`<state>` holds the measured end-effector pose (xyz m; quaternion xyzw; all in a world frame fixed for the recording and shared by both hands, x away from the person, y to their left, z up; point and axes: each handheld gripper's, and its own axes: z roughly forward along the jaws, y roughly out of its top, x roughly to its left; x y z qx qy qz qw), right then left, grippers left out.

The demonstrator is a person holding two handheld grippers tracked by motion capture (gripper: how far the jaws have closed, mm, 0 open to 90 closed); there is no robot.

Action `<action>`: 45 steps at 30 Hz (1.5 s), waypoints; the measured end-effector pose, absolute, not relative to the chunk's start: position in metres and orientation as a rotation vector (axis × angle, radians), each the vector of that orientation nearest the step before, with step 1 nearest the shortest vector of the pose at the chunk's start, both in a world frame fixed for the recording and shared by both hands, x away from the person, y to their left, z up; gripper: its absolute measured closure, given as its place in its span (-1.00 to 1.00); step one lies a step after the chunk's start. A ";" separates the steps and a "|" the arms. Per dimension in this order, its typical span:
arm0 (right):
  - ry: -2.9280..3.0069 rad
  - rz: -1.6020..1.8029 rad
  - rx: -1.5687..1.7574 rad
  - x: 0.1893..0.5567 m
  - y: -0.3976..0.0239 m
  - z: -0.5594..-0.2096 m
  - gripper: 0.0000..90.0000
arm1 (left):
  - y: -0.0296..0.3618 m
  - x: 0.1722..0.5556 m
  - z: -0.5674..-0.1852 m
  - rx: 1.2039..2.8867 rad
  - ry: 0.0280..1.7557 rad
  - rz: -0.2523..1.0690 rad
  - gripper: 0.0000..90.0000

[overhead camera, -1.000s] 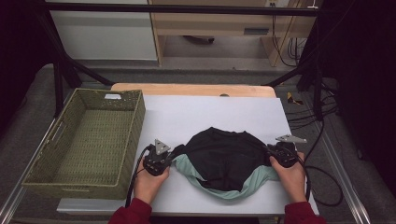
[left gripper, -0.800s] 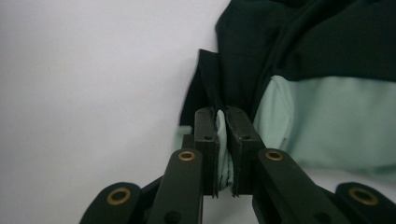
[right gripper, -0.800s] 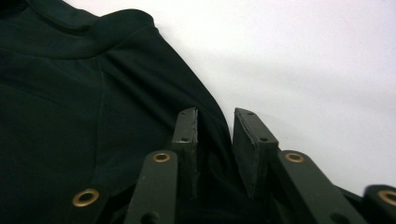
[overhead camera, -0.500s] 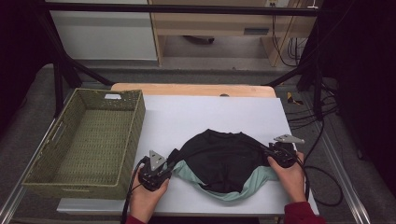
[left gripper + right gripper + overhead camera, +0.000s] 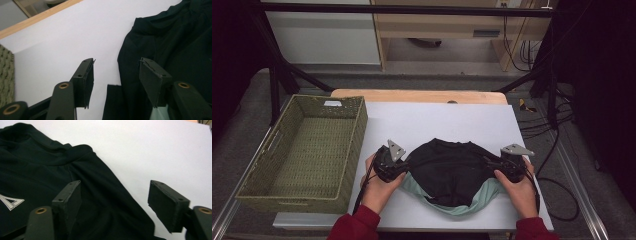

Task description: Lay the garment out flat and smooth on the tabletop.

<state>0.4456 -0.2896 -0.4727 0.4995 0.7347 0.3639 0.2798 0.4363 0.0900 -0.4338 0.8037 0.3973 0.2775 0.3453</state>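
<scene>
At the table's (image 5: 437,120) near edge, left gripper (image 5: 404,164) and right gripper (image 5: 492,165) flank the folded black garment (image 5: 452,172), jaws just opening, gripping nothing, apparently releasing it.

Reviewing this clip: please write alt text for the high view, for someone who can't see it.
Two hands hold a left gripper and right gripper, jaws just opened, at either side of a folded black garment lying over mint-green fabric on a white table. An empty green wicker basket sits at the table's left.

White table (image 5: 442,120): black garment (image 5: 452,170), basket (image 5: 307,150).
</scene>
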 end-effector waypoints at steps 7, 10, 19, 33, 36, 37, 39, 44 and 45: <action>1.965 0.967 1.338 0.445 -0.284 -0.470 -0.57 | 0.090 0.458 -0.423 2.061 1.049 0.629 -0.16; 1.973 0.980 1.355 0.447 -0.283 -0.470 -0.64 | 0.092 0.466 -0.417 2.049 1.056 0.665 -0.26; 1.984 0.921 1.353 0.455 -0.274 -0.475 -0.70 | 0.093 0.483 -0.420 2.008 1.059 0.630 -0.37; 2.195 0.884 1.242 0.469 -0.267 -0.457 -0.56 | 0.083 0.500 -0.434 1.999 1.052 0.625 -0.42; 2.200 0.887 1.239 0.474 -0.266 -0.456 -0.53 | 0.081 0.501 -0.435 2.017 1.052 0.600 -0.43; 2.203 0.885 1.242 0.476 -0.266 -0.456 -0.52 | 0.080 0.501 -0.435 2.023 1.049 0.601 -0.43; 2.209 0.883 1.242 0.479 -0.267 -0.457 -0.53 | 0.077 0.502 -0.435 2.036 1.043 0.599 -0.43; 2.174 0.901 1.275 0.486 -0.271 -0.461 -0.50 | 0.068 0.503 -0.440 2.089 1.016 0.576 -0.44; 2.174 0.899 1.281 0.486 -0.270 -0.463 -0.50 | 0.067 0.503 -0.441 2.096 1.013 0.564 -0.44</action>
